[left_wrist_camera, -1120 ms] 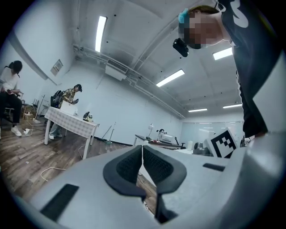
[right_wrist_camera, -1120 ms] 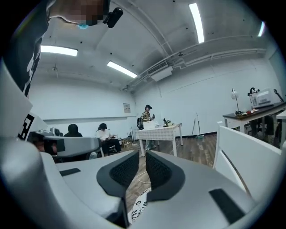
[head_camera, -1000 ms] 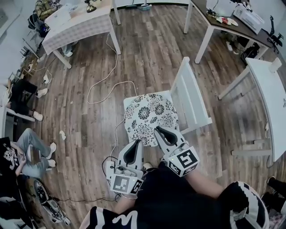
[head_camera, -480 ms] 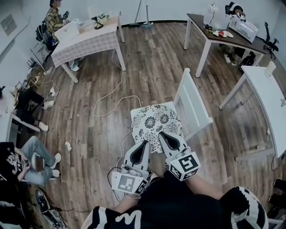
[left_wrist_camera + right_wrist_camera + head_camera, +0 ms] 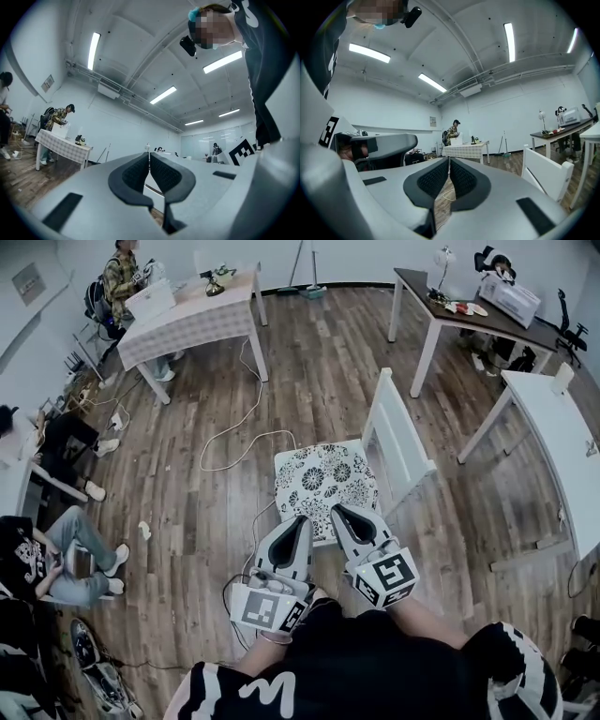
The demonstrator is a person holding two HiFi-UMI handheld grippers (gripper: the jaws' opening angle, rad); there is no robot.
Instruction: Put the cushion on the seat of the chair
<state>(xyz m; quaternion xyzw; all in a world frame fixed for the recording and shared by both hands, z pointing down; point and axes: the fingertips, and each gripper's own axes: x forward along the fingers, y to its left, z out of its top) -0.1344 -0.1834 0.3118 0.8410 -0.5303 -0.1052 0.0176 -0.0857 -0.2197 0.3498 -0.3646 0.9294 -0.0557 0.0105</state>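
Observation:
A black-and-white floral cushion (image 5: 325, 482) lies flat on the seat of the white chair (image 5: 398, 440), whose slatted back stands on the cushion's right. My left gripper (image 5: 300, 522) and right gripper (image 5: 339, 512) hover side by side at the cushion's near edge, both shut with nothing between the jaws. In the left gripper view the gripper (image 5: 149, 160) points up at the ceiling with its pads pressed together. The right gripper (image 5: 449, 165) looks the same in its own view, with the chair back (image 5: 547, 176) at the right.
A white cable (image 5: 234, 441) loops over the wooden floor left of the chair. A table with a checked cloth (image 5: 192, 317) stands at the back left, a brown desk (image 5: 469, 307) at the back right, a white table (image 5: 562, 442) at the right. People (image 5: 56, 554) sit at the left.
Both grippers have drawn back a little from the cushion toward the person. The cushion stays on the seat. The head view has shifted slightly.

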